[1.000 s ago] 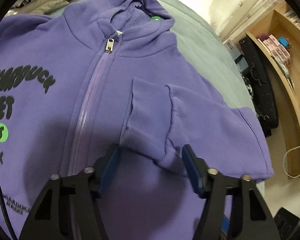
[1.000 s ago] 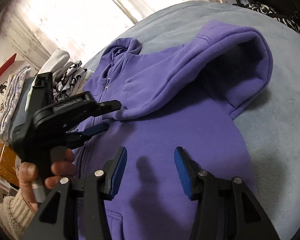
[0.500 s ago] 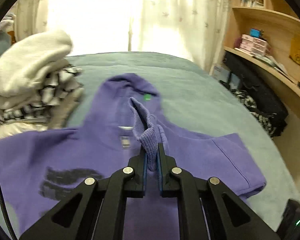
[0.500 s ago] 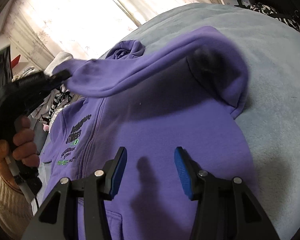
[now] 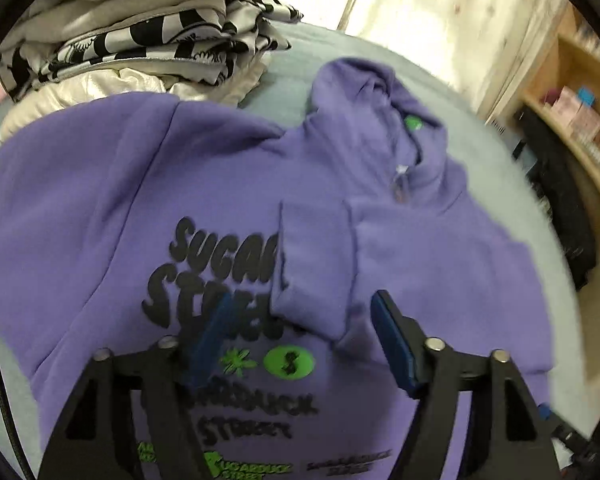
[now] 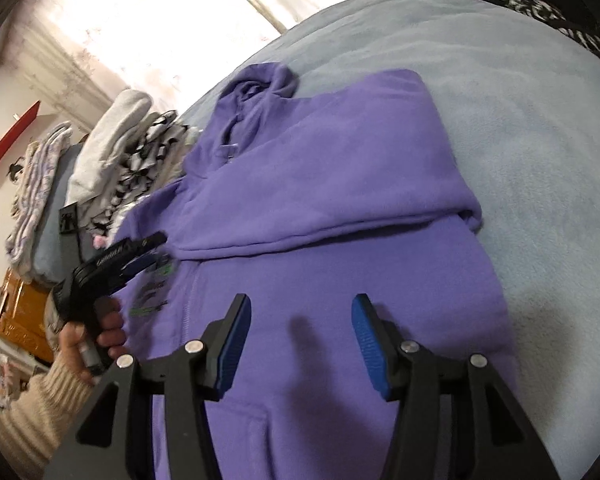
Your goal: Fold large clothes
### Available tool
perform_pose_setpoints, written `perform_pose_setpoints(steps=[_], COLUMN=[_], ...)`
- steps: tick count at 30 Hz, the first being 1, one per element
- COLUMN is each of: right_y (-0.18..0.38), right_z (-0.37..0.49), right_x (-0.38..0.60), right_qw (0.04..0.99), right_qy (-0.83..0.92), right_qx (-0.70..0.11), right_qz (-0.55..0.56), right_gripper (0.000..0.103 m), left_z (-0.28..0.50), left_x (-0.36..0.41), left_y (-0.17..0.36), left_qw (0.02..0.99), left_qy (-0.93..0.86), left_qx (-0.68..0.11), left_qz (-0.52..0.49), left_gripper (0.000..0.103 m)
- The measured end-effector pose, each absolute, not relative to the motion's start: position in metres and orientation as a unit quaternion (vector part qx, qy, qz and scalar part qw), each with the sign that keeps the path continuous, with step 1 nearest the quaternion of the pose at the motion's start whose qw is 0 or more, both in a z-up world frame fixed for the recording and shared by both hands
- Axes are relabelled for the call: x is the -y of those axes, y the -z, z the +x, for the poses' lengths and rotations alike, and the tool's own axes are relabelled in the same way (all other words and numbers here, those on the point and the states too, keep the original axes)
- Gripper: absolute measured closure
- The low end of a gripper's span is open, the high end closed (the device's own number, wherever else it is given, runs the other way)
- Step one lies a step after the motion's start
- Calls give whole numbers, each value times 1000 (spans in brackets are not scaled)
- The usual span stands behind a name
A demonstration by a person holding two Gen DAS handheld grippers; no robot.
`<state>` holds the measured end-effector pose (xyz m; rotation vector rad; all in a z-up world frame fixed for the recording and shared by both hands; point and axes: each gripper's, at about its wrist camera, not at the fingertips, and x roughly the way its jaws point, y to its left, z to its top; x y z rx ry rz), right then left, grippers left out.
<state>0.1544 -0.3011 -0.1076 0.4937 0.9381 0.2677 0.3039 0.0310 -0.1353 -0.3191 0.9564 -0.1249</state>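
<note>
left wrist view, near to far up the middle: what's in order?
Left gripper with jaws open → folded sleeve cuff lying on the purple hoodie → zipper pull → hood → grey bedspread → curtain.

Daylight blows out the curtained window [image 6: 152,20], motion blur smears the left view (fisheye edges curve darkly).

On the purple hoodie [image 5: 228,208] we read black "SUGAR… STREET" (partly covered by the sleeve cuff [image 5: 312,264]), a green dollar-sign badge [image 5: 290,363], and green "SUGARDUCK STREET" lower down.
</note>
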Motion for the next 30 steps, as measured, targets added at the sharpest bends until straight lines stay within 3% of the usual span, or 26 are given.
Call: perform_pose_setpoints(steps=[4,9,10,11,13,14,19,21,22,26,30], right_y=[79,66,70,75,92,101,139,141,139,103,130], right_z=[160,204,220,231,262,273,317,323,324,316,331], right_x=[312,344,354,360,376,381,400,397,390,368,355], right_qw=[862,876,876,875,863,858,827,830,833,891,866], right_qy=[-131,-82,-63,-51,-33,-27,-42,-59,-67,-56,-4], right_qx=[-443,-429,-432,-436,-455,-462,-479,-474,-478,-417,-482], right_qz=[209,205,204,205,217,224,292,289,272,174,132], right_gripper=[42,42,42,42,42,42,42,78,86,89,78], left_z=[321,347,349,351,358,360,352,346,342,335,338], left_x=[-33,-29,-26,-23,-15,-12,-12,-14,-13,-1,7], left_y=[140,161,160,159,158,156,137,127,122,121,152], left_qw=[868,860,863,866,864,865,889,899,905,924,896], left_qy=[61,36,32,32,34,25,13,13,12,-6,-14], left_qx=[-465,-484,-480,-478,-487,-488,-451,-431,-420,-382,-443], left_qz=[-162,-160,-153,-144,-122,-112,-79,-74,-69,-13,30], left_gripper=[31,31,37,58,90,97,100,100,100,100,98])
